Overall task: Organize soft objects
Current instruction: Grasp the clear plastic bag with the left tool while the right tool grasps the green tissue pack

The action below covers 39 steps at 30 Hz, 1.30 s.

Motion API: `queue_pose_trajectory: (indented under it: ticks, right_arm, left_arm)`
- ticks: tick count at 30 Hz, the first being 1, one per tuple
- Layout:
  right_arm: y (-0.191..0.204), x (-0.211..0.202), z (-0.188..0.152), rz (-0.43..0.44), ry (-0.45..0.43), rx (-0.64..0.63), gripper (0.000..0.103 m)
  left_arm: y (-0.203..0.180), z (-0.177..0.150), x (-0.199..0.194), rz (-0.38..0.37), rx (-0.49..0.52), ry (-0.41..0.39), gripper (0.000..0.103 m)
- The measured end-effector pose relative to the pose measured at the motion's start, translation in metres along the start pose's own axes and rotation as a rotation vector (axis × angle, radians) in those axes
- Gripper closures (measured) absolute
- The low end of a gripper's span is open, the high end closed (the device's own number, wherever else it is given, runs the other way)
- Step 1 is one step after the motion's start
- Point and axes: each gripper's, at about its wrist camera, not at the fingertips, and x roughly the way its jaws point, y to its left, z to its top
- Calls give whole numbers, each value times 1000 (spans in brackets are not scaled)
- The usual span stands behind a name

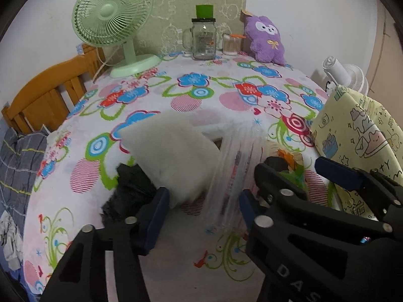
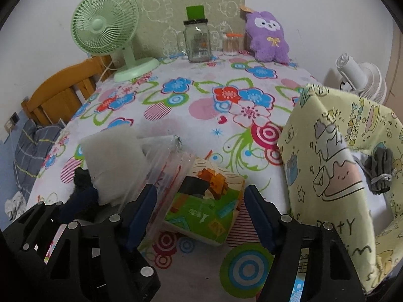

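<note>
Left wrist view first: the left gripper (image 1: 201, 201) has its blue pads set either side of a clear plastic bag (image 1: 226, 176) holding a white foam pad (image 1: 171, 156), the pads not seen pressing, so nothing is grasped. A dark fuzzy thing (image 1: 131, 188) lies just beside the left pad. From the right wrist, the right gripper (image 2: 199, 214) stands spread apart above a green tissue pack (image 2: 201, 211), touching nothing. At the right a yellow cartoon-print bag (image 2: 327, 163) stands open with a grey bundle (image 2: 380, 173) inside. Everything rests on the flowered tablecloth (image 1: 201, 95). Farther back stand a green fan (image 1: 113, 22), a glass jar (image 1: 202, 40), and a purple plush (image 1: 265, 40) against the wall
</note>
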Motion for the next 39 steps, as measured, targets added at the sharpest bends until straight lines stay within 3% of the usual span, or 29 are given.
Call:
queue_pose_trajectory:
  ticks: [10, 12, 13, 17, 22, 30, 39]
  right_arm:
    - [-8, 15, -1, 23, 38, 27, 28]
    - [-8, 16, -2, 28, 39, 32, 29]
    - [-8, 15, -3, 28, 40, 33, 29]
    - [-11, 17, -7, 39, 62, 41, 39]
    - [-12, 15, -8, 57, 66, 51, 45]
    - [-14, 7, -8, 58, 49, 50, 61]
    - [-14, -7, -2, 70, 11, 49, 64]
  left_arm:
    - [-7, -3, 4, 29, 19, 1, 45]
    - [-8, -5, 3, 19, 20, 0, 48]
    - [-9, -6, 4, -1, 20, 6, 55]
    - [-12, -8, 6, -39, 15, 22, 70]
    - [-15, -8, 4, -53, 9, 23, 81]
    - [-15, -8, -3, -50, -4, 4, 84]
    - [-18, -2, -17, -51, -8, -35, 84]
